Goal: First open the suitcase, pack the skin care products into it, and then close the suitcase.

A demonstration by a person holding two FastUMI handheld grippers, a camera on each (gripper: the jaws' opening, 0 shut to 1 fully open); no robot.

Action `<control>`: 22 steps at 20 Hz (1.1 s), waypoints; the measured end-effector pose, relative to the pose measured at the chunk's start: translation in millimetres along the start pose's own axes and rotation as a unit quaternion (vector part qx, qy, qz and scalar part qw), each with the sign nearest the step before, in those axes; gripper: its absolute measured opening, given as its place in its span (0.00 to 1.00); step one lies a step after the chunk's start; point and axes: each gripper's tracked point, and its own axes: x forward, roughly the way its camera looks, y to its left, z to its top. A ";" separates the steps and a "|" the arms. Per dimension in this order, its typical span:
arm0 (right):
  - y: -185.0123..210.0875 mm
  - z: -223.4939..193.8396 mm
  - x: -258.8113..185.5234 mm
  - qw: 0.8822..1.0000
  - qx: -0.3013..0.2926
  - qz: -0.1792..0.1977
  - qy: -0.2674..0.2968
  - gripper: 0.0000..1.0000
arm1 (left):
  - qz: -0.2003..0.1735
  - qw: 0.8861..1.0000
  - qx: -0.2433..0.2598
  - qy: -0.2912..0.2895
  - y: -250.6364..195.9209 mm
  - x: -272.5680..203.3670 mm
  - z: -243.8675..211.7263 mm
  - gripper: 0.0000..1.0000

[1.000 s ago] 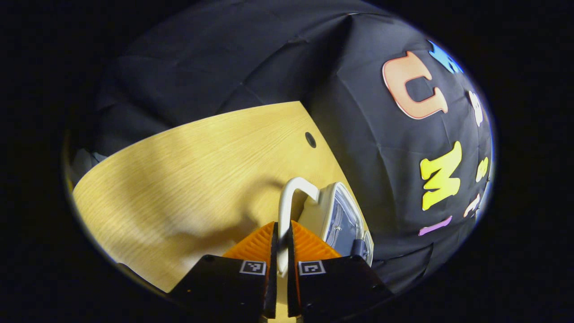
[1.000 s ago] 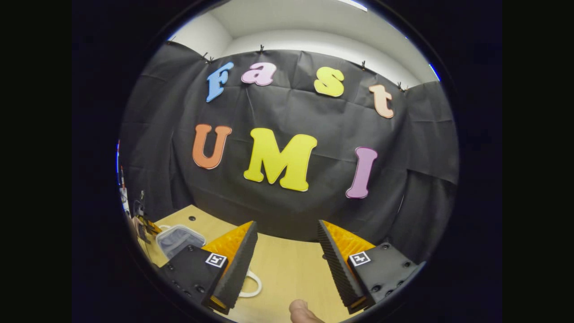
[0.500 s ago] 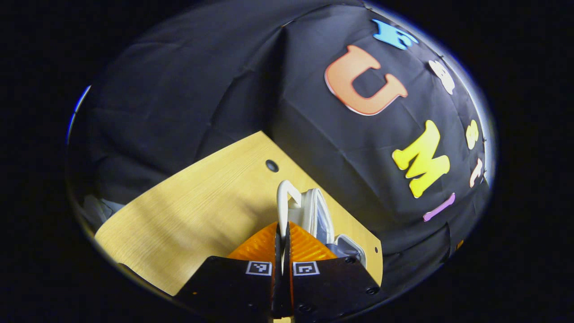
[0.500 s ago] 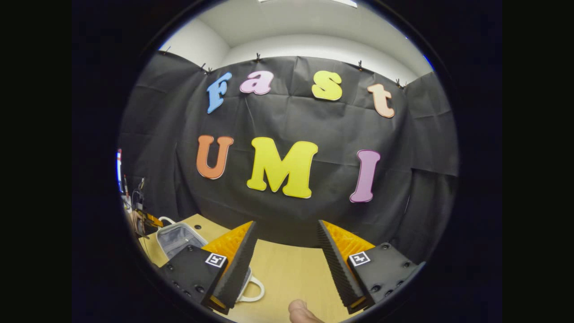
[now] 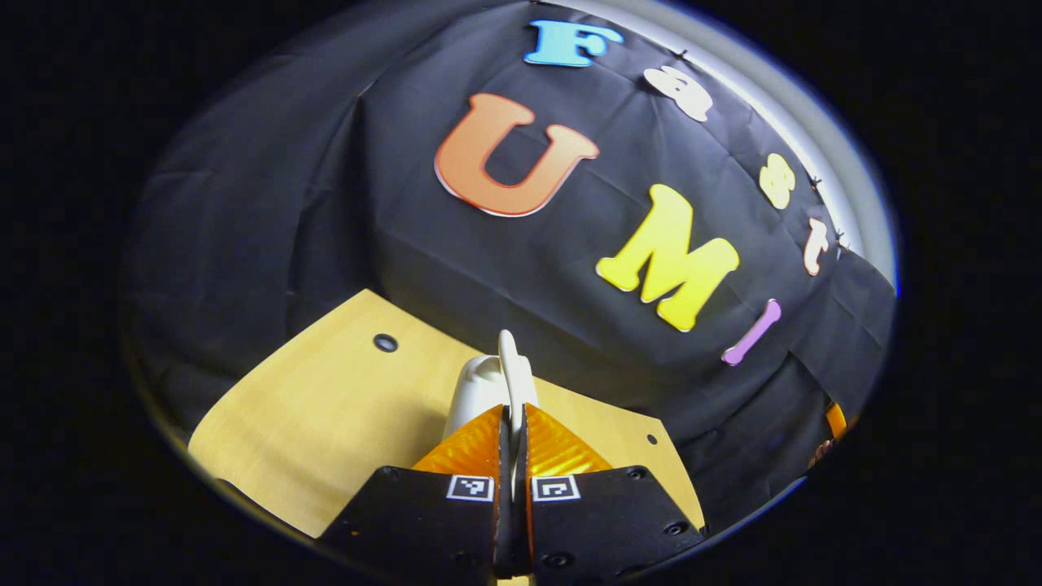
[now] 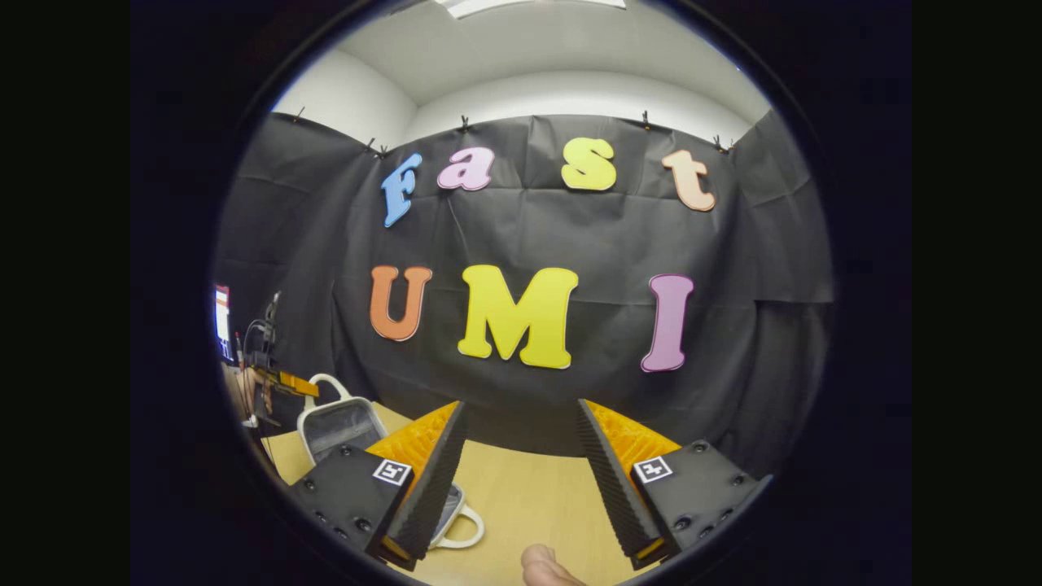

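Opening stage: suitcase (image 6: pixel 340 423) lid raised near table (image 5: pixel 326 415) left edge, left hand-held gripper (image 5: pixel 513 423) clamping its handle (image 5: pixel 508 366). Right hand-held gripper (image 6: pixel 521 456) spread, empty. Packing, closing pending.

A white suitcase (image 6: pixel 342 419) with a see-through grey panel and white handle (image 5: pixel 506 378) shows at lower left of the right gripper view. The table (image 5: pixel 342 415) is pale yellow wood grain with 2 dark holes.
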 end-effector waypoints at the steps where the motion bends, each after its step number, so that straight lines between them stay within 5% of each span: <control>1: -3.9 -2.5 -0.5 1.000 0.003 0.003 0.002 0.80 | -0.008 1.000 0.005 0.003 -13.4 2.1 -2.8 0.03; 14: -56.8 -16.5 -16.2 1.000 -0.004 0.005 0.014 0.80 | -0.089 0.994 0.006 0.063 -163.8 39.3 -121.8 0.03; 17: -69.7 -24.2 -17.2 1.000 -0.007 -0.001 0.021 0.80 | -0.090 0.992 0.002 0.094 -180.0 49.8 -158.8 0.04; 22: -89.1 -43.0 -23.4 0.999 -0.012 -0.010 0.042 0.80 | -0.059 0.986 0.073 0.140 -192.6 70.7 -212.9 0.04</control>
